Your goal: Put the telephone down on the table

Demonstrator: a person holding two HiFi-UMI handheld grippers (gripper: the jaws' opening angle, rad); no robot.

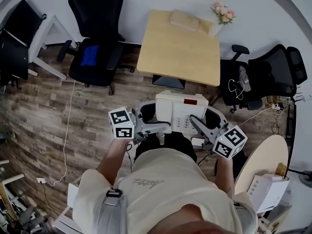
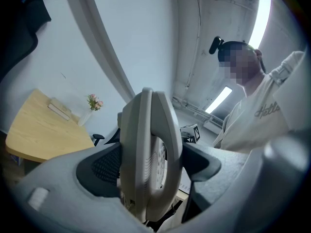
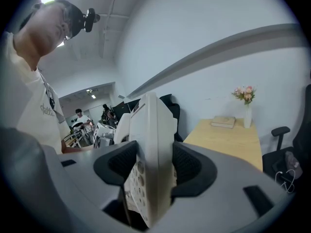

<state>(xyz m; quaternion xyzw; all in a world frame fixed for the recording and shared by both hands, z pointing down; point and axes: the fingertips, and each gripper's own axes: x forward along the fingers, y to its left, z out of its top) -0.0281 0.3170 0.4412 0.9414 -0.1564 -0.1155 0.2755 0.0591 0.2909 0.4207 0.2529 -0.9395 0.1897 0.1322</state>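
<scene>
Closest in, just ahead of the person's chest, the left gripper [image 1: 157, 126] is clamped on the left edge of the telephone [image 1: 178, 110] and the right gripper [image 1: 199, 125] is clamped on its right edge, so the set hangs in the air between them, above the wooden floor and well short of the table [image 1: 161, 57]. The left gripper view shows its pads squeezing the telephone [image 2: 148, 154] edge-on, seemingly handset and body together, and the right gripper view shows the same thin bite on the keypad side [image 3: 153, 149]. That is the danger: two narrow edge grips and nothing under the base. If the grippers drift apart, or one dips, the telephone probably twists out and falls to the floor. If the left pinch slackens, the handset may slide off its cradle. The telephone lies face up, keypad end near the person and the red display end pointing far, towards the table. Its width spans left to right between the grippers, and the handset's long axis appears to run near to far. Further on, the tabletop has bare wood across its near part, with a book [image 1: 184, 20] and a vase of flowers [image 1: 219, 17] along the far edge. Setting the base down on the near lip could leave it overhanging.
</scene>
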